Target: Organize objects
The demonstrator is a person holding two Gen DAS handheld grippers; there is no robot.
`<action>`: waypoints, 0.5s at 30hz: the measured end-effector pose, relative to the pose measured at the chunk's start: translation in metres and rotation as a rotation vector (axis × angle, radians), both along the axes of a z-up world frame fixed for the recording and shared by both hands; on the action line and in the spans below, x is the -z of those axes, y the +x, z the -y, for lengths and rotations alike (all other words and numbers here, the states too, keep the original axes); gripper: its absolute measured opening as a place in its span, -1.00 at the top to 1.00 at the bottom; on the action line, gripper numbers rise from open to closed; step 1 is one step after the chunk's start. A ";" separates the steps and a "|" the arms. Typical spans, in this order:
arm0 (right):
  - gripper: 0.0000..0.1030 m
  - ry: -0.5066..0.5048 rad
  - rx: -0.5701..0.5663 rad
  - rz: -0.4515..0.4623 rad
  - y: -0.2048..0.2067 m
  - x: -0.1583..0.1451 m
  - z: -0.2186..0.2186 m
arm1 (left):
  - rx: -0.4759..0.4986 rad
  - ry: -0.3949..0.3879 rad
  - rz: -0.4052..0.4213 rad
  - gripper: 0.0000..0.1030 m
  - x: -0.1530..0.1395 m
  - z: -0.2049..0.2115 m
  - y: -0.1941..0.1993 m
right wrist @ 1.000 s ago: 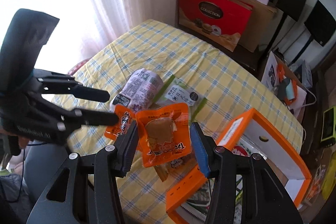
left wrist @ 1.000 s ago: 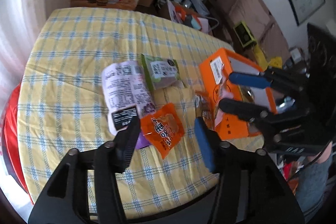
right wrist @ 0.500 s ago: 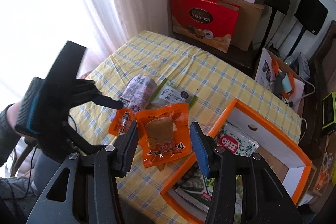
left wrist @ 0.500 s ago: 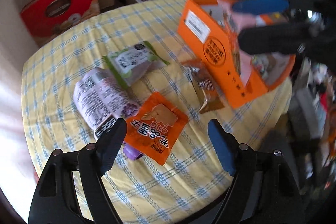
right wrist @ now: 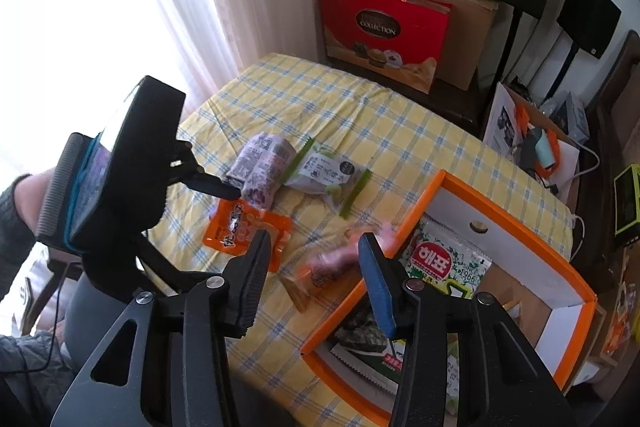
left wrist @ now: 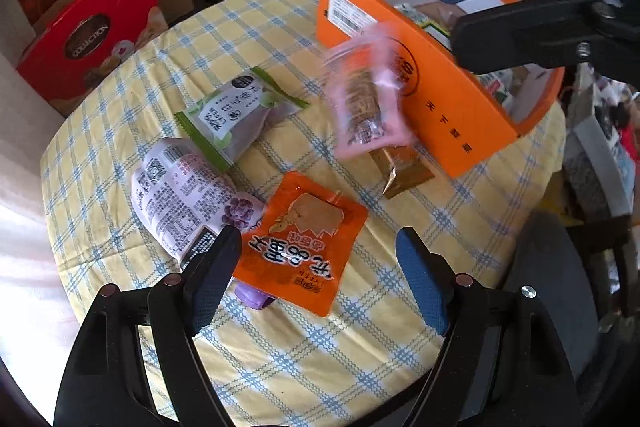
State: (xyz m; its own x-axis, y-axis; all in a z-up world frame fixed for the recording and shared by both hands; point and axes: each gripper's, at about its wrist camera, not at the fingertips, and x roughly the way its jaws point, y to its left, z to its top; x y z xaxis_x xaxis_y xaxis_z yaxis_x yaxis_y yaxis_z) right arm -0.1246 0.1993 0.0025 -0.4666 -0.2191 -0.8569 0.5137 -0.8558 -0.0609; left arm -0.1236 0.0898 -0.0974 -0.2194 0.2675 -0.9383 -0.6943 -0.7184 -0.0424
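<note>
Yellow checked cloth covers the surface (left wrist: 120,107), with red gift boxes stacked on the floor beyond its far edge. An orange box (left wrist: 452,107) sits along the edge by your right hand, open-topped and already holding several packets, so it looks like the place everything goes.

Your right tongs (right wrist: 314,241) hang over the box's near wall with the jaws apart and nothing clamped. Just below them is a pink packet (left wrist: 364,99), blurred and against the outside of that wall. It seems loose in the air, and it may land outside the box.

Your left tongs (left wrist: 316,239) are spread wide and pointing down over an orange packet (left wrist: 304,231) near the edge closest to you, probably lined up to take it next. That packet lies flat, glossy and thin, and one corner overlaps a purple-printed pouch (left wrist: 180,195). A green-edged packet (left wrist: 236,111) lies further in, and a gold wrapper (left wrist: 404,171) touches the box.
</note>
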 end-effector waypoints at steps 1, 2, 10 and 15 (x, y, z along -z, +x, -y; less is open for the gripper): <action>0.09 0.000 -0.001 0.002 0.000 0.001 0.000 | 0.007 -0.006 0.008 -0.49 0.002 -0.001 0.002; 0.09 -0.001 -0.001 0.002 0.000 0.002 0.000 | 0.012 -0.013 0.011 -0.49 0.004 -0.002 0.002; 0.09 0.003 0.017 -0.005 0.001 0.002 0.001 | 0.006 -0.022 -0.008 -0.41 0.012 -0.004 0.006; 0.09 -0.003 0.050 -0.010 0.003 0.004 -0.003 | -0.001 -0.013 -0.017 -0.15 0.011 0.002 0.006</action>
State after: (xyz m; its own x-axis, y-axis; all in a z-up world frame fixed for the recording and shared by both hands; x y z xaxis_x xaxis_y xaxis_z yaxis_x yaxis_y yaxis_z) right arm -0.1212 0.2027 -0.0012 -0.4852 -0.1978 -0.8517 0.4697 -0.8806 -0.0631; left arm -0.1173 0.0879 -0.1086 -0.2355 0.2547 -0.9379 -0.6939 -0.7197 -0.0212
